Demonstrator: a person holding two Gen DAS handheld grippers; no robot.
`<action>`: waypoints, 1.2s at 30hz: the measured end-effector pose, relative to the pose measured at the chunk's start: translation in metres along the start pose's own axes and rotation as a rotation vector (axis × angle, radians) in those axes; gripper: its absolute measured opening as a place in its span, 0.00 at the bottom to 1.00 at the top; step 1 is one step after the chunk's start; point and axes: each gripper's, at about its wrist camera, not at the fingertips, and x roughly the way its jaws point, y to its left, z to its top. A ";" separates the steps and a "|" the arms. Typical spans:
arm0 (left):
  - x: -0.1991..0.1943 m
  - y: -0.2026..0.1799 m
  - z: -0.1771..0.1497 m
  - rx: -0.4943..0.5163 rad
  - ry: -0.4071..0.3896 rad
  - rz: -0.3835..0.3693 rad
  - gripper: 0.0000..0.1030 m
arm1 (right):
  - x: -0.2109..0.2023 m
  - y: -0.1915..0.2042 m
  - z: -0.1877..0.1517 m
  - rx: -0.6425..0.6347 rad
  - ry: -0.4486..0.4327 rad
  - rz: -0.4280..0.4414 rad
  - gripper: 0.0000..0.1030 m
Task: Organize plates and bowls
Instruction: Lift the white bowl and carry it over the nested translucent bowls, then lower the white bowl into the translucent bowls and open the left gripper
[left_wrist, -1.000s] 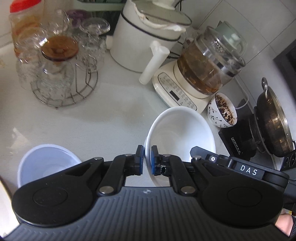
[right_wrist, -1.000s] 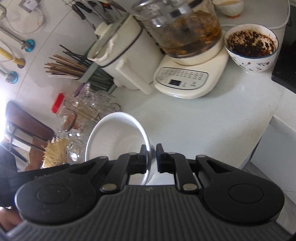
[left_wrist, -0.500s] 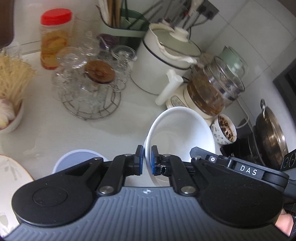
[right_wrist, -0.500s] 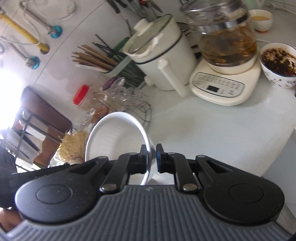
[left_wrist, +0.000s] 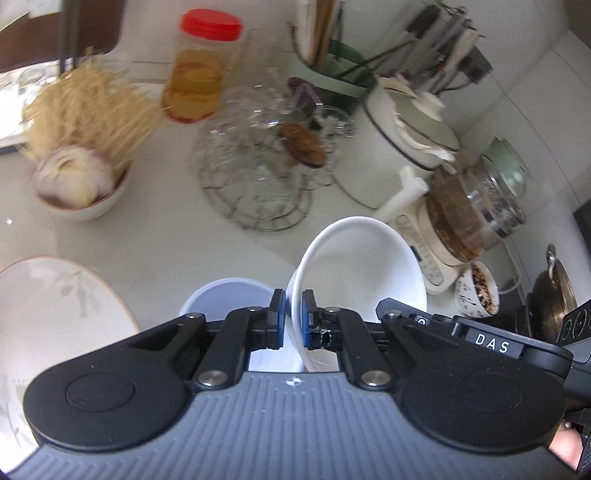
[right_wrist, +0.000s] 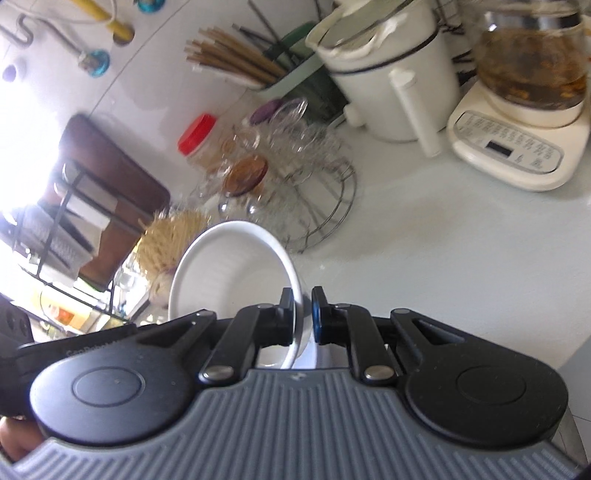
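Observation:
A white bowl (left_wrist: 364, 266) hangs tilted above the counter, pinched at its rim from both sides. My left gripper (left_wrist: 293, 319) is shut on the rim nearest it. The right wrist view shows the same white bowl (right_wrist: 229, 271) with my right gripper (right_wrist: 303, 310) shut on the opposite rim. Just below the left gripper a pale blue bowl (left_wrist: 221, 295) stands on the counter. A large white plate (left_wrist: 55, 310) with a leaf pattern lies at the lower left. A small bowl (left_wrist: 79, 192) holding garlic sits further back on the left.
A wire rack of glass cups (left_wrist: 266, 173) stands mid-counter, with a red-lidded jar (left_wrist: 201, 66) and dry noodles (left_wrist: 88, 107) behind. A white pot (left_wrist: 402, 136), a glass kettle on its base (left_wrist: 476, 210), a patterned bowl (left_wrist: 478, 291) and a dark pan (left_wrist: 554, 291) crowd the right.
Both grippers carried the white bowl leftward along the counter. The kettle slid right in view; the garlic bowl, noodles and leaf-pattern plate came into view. Both grips stayed shut.

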 end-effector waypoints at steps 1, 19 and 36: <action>0.000 0.004 -0.002 -0.012 0.001 0.009 0.09 | 0.004 0.003 -0.001 -0.007 0.012 0.001 0.12; 0.006 0.046 -0.024 -0.088 0.043 0.100 0.10 | 0.051 0.027 -0.023 -0.115 0.136 -0.038 0.15; -0.005 0.063 -0.026 -0.128 0.027 0.101 0.47 | 0.041 0.037 -0.017 -0.116 0.112 0.038 0.54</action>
